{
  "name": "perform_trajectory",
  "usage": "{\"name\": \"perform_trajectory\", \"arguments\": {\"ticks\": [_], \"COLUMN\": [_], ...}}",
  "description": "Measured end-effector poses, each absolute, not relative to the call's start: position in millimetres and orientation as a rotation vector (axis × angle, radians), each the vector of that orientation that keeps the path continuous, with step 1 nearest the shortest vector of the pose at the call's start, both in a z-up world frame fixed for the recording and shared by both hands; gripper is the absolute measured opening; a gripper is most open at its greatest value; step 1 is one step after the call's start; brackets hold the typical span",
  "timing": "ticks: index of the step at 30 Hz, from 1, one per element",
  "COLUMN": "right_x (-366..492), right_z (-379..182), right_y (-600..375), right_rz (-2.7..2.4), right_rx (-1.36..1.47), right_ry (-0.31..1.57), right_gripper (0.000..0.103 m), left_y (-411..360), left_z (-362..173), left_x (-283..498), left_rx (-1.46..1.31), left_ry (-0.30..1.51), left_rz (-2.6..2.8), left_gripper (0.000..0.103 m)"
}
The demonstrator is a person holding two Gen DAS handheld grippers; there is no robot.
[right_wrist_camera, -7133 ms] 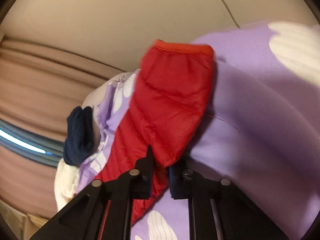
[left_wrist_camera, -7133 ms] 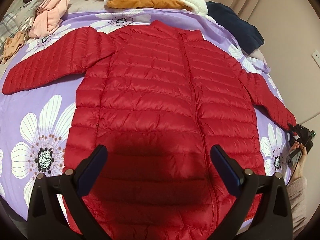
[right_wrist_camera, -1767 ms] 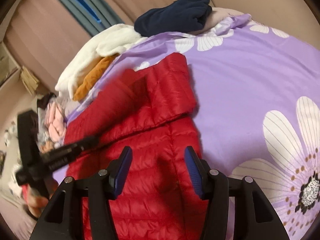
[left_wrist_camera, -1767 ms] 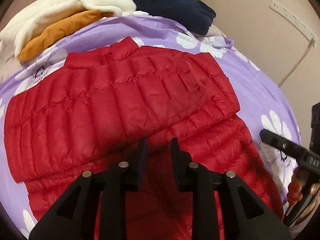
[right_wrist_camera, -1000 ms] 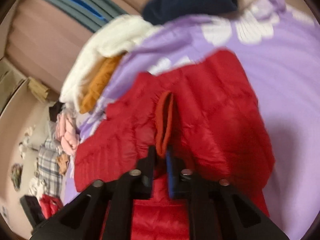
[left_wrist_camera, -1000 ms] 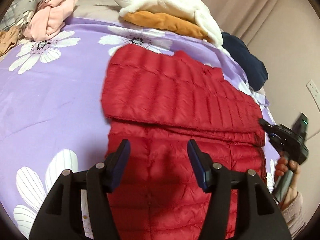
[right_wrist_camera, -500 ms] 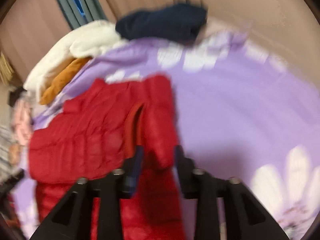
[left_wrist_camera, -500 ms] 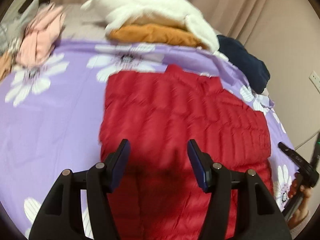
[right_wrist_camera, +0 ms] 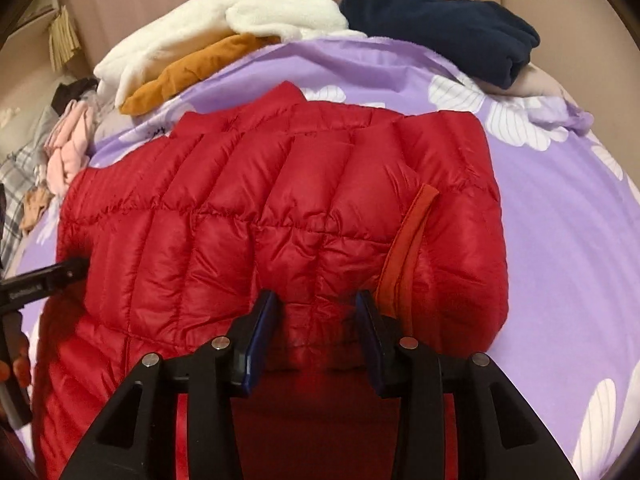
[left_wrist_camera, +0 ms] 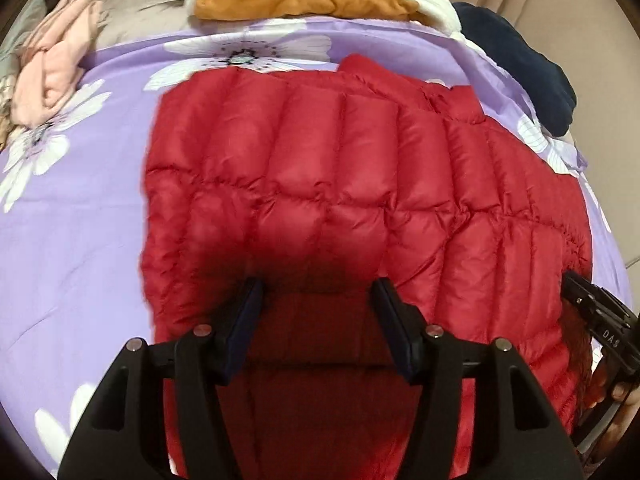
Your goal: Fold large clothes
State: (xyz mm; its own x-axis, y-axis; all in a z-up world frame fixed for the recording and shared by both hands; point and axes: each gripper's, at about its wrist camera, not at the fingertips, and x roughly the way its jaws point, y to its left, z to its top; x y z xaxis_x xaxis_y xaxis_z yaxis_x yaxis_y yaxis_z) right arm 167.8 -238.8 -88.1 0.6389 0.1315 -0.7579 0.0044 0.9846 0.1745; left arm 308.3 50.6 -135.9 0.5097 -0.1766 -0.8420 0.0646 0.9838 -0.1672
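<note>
Left gripper (left_wrist_camera: 316, 296): jaws about half apart, nothing between the pads; poised just above the red down jacket (left_wrist_camera: 360, 200), over the lower edge of the folded sleeves.
Left gripper, seen from the right wrist: black finger (right_wrist_camera: 48, 276) at the jacket's left edge, a hand below it.
Right gripper (right_wrist_camera: 316, 312): jaws just opened, partly apart, no longer clamped; jacket fabric bulging up between the blue pads (right_wrist_camera: 260, 332), not pressed by them; close over the folded sleeve.
Right gripper, seen from the left wrist: black finger (left_wrist_camera: 592, 304) at the jacket's right edge, held by a hand (left_wrist_camera: 612, 396).
Red down jacket (right_wrist_camera: 248, 216): flat on the bed, collar on the far side; both sleeves folded across the chest, quilting of the sleeves running crosswise to the body.
Sleeve cuff (right_wrist_camera: 404, 248): orange-red band, lying on the jacket just right of the right gripper.
Purple floral sheet (left_wrist_camera: 80, 208): bed cover under the jacket, bare on either side of it.
White fleece (right_wrist_camera: 224, 28) and ochre garment (right_wrist_camera: 192, 68): stacked beyond the jacket's collar.
Navy garment (right_wrist_camera: 440, 20): beyond the jacket, far right.
Pink clothes (left_wrist_camera: 56, 64): heap beyond the jacket, far left.
</note>
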Motion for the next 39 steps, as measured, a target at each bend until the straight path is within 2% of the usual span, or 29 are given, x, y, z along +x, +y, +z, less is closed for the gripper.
{"name": "perform_trajectory", "arguments": {"ticks": [2, 5, 6, 8, 17, 21, 25, 28, 39], "right_x": [155, 131, 119, 98, 39, 26, 18, 17, 0], "right_z": [-77, -64, -60, -56, -82, -99, -109, -110, -115], "right_y": [-240, -242, -246, -256, -330, -339, -339, -338, -317], "right_rz": [0.087, 0.137, 0.137, 0.132, 0.029, 0.042, 0.062, 0.096, 0.289], "right_rx": [0.215, 0.269, 0.283, 0.31, 0.563, 0.665, 0.711, 0.734, 0.805], "right_ry": [0.88, 0.83, 0.813, 0.794, 0.865, 0.911, 0.913, 0.916, 0.972], "right_gripper": [0.04, 0.042, 0.047, 0.048, 0.053, 0.061, 0.062, 0.067, 0.068], "left_y": [56, 72, 84, 99, 177, 185, 177, 167, 165], "left_z": [-128, -119, -119, -122, -153, -162, -161, -162, -172], "left_x": [291, 252, 234, 212, 115, 97, 94, 91, 70], "left_rx": [-0.144, -0.2, -0.23, -0.281, -0.664, -0.768, -0.788, -0.785, -0.846], "left_ry": [1.006, 0.976, 0.969, 0.969, 0.965, 0.965, 0.971, 0.986, 1.004], "left_rz": [-0.151, -0.154, -0.15, -0.142, -0.096, -0.145, -0.188, -0.243, -0.362], "left_gripper": [0.057, 0.066, 0.069, 0.071, 0.073, 0.078, 0.081, 0.084, 0.084]}}
